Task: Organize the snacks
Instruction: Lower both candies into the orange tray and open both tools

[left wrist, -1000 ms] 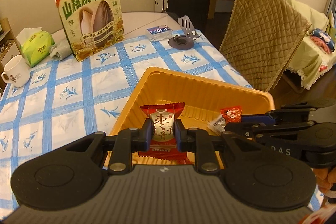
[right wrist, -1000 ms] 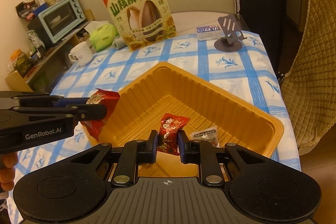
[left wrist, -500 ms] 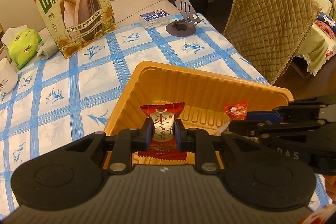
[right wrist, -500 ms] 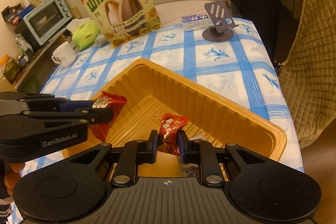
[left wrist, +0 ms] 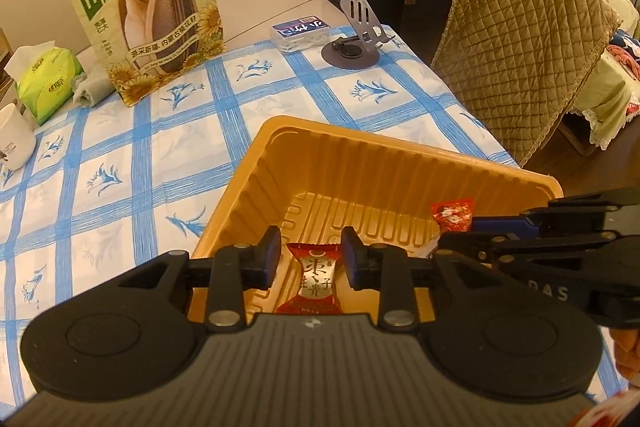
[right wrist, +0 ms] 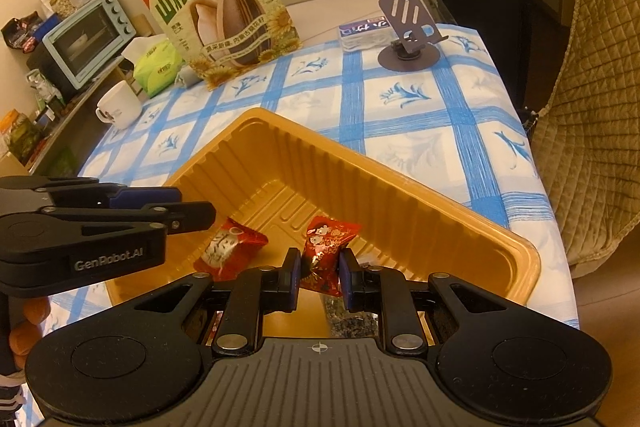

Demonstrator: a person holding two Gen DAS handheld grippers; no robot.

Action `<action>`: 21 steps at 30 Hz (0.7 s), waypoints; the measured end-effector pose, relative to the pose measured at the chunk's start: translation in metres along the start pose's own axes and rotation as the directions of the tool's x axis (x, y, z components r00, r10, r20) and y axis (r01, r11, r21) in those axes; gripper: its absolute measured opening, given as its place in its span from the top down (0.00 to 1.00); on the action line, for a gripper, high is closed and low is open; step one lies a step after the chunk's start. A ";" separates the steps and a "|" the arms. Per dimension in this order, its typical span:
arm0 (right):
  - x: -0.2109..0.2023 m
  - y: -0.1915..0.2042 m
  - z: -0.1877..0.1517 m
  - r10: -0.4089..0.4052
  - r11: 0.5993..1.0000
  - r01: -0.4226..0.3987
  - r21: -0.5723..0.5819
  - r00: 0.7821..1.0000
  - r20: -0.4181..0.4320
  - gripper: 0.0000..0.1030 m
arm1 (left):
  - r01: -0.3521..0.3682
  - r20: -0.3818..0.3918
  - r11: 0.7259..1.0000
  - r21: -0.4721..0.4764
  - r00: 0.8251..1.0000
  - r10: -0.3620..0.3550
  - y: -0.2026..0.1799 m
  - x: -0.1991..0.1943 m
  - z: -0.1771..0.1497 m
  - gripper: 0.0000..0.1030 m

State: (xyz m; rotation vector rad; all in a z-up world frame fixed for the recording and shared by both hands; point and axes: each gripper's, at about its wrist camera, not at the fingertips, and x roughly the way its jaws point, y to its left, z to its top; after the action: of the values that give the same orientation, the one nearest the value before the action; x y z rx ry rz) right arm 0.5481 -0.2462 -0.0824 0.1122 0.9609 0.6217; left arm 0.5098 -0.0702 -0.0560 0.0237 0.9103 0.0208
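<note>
An orange plastic tray [left wrist: 384, 163] [right wrist: 424, 195] sits on the blue-checked tablecloth. My left gripper [left wrist: 310, 259] hangs over its near corner with jaws opening; a red date candy packet [left wrist: 316, 279] [right wrist: 230, 247] lies loose on the tray floor between and below the pads, which do not touch it. My right gripper [right wrist: 319, 277] is shut on a red printed candy [right wrist: 326, 251] [left wrist: 452, 213], held just above the tray floor. A dark speckled packet [right wrist: 348, 319] lies in the tray under the right fingers, mostly hidden.
At the back stand a big sunflower-seed bag [left wrist: 144, 7], a green tissue pack [left wrist: 46, 75], a white mug [left wrist: 14, 135], a small clear box [left wrist: 300, 31] and a grey phone stand [left wrist: 352, 47]. A quilted chair [left wrist: 524, 59] flanks the table's right edge.
The left jaws have parted and the date candy has dropped from them onto the tray floor. Both grippers came lower and closer into the tray. The right grip is unchanged.
</note>
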 end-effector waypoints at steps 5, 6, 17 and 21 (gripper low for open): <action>0.006 0.005 0.005 0.014 1.000 -0.014 -0.008 1.000 0.000 0.80 | -0.013 0.010 1.000 -0.017 1.000 0.013 0.006 -0.011 -0.003 0.72; 0.006 0.007 0.005 0.018 1.000 -0.018 -0.010 1.000 0.001 0.80 | -0.016 0.012 1.000 -0.020 1.000 0.016 0.008 -0.013 -0.003 0.72; -0.005 0.009 0.007 0.027 0.999 -0.029 0.028 0.997 0.070 0.32 | -0.033 0.045 0.997 -0.074 0.998 0.037 0.019 -0.042 -0.016 0.43; -0.020 0.005 0.004 0.026 0.998 -0.030 0.049 0.997 0.072 0.26 | -0.023 0.066 0.996 -0.081 0.997 0.028 0.020 -0.058 -0.022 0.36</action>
State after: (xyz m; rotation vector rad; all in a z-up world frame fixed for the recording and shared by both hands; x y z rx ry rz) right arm 0.5412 -0.2524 -0.0638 0.1911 0.9067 0.6156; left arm 0.4569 -0.0516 -0.0234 -0.0381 0.8418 0.0798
